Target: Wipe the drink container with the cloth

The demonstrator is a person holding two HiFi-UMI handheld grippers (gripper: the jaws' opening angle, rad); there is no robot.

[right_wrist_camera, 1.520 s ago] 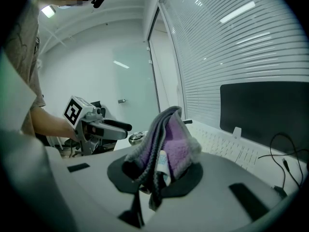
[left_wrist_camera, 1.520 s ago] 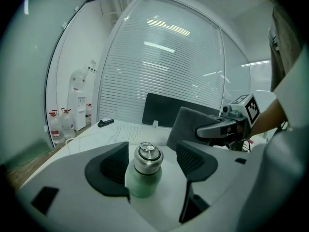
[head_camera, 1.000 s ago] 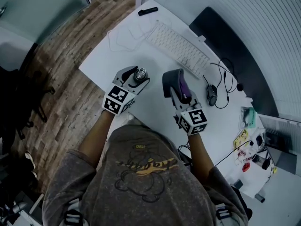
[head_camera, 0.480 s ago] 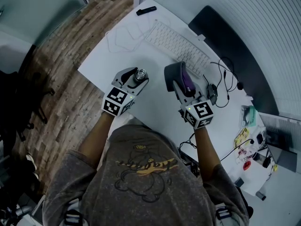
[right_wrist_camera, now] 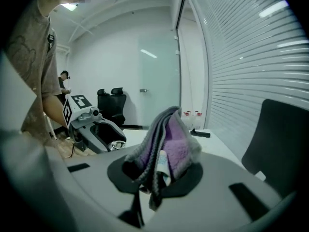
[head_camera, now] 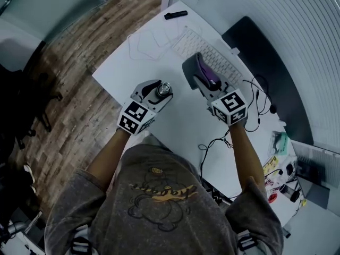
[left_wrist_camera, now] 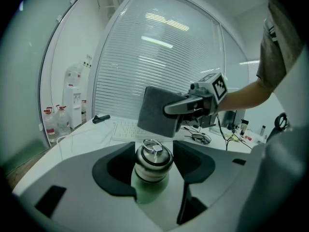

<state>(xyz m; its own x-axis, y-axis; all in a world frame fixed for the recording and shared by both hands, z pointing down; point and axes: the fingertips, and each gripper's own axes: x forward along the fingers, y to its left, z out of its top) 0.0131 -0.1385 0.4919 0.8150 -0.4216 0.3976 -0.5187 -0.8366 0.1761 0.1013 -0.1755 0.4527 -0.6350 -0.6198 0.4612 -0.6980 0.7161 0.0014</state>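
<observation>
A pale green drink bottle (head_camera: 162, 90) with a steel ringed cap (left_wrist_camera: 153, 157) stands upright on the white desk (head_camera: 125, 68). My left gripper (head_camera: 158, 89) has just been closing its jaws around the bottle; both pads now sit against its neck (left_wrist_camera: 153, 167). My right gripper (head_camera: 195, 72) is shut on a folded grey and purple cloth (right_wrist_camera: 166, 139), held in the air to the right of the bottle, apart from it. In the left gripper view the cloth (left_wrist_camera: 157, 111) hangs just beyond the cap. In the right gripper view the left gripper (right_wrist_camera: 102, 135) shows at the left.
A white keyboard (head_camera: 220, 64) lies under and behind the right gripper. A black marker (head_camera: 175, 15) and a thin white cable (head_camera: 146, 41) lie at the far side. Black cables (head_camera: 260, 97) and small clutter (head_camera: 279, 171) fill the right. The desk's left edge (head_camera: 106, 86) drops to wooden floor.
The right gripper has carried the cloth away from me, over the keyboard, and rolled its wrist. The left gripper and bottle have stayed put.
</observation>
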